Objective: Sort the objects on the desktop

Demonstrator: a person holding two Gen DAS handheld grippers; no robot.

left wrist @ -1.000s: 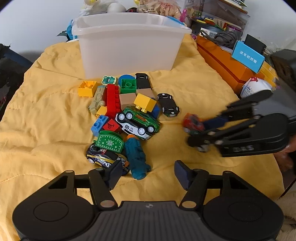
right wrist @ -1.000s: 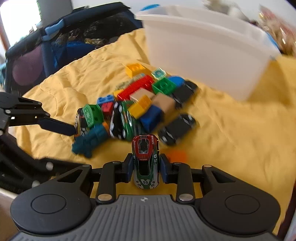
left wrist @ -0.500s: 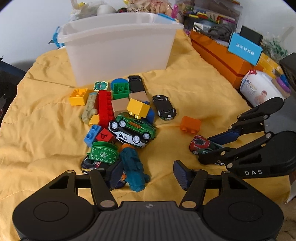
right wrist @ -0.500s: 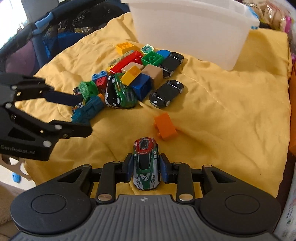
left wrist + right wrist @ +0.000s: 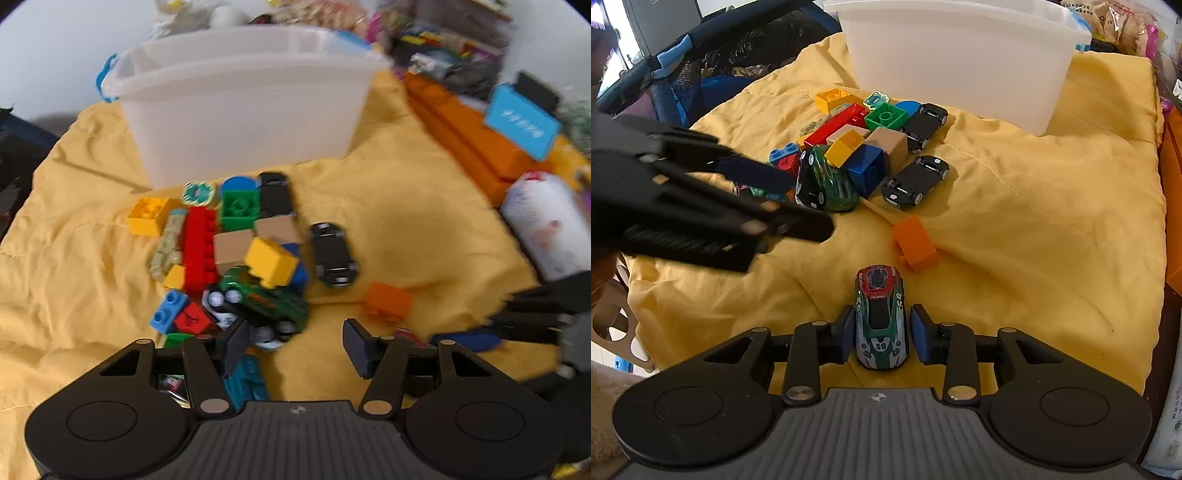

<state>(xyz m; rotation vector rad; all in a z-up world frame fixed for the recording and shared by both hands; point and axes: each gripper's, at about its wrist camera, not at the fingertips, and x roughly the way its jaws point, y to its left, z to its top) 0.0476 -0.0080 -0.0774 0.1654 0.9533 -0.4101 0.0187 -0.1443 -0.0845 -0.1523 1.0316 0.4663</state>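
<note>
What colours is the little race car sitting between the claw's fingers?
Green and white with a red nose, numbered 59: the race car, clearest in the right wrist view.

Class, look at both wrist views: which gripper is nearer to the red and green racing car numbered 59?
Right. The right gripper has the racing car between its open jaws, pads just clear. The left gripper hangs open off to one side, by the toy pile.
</note>
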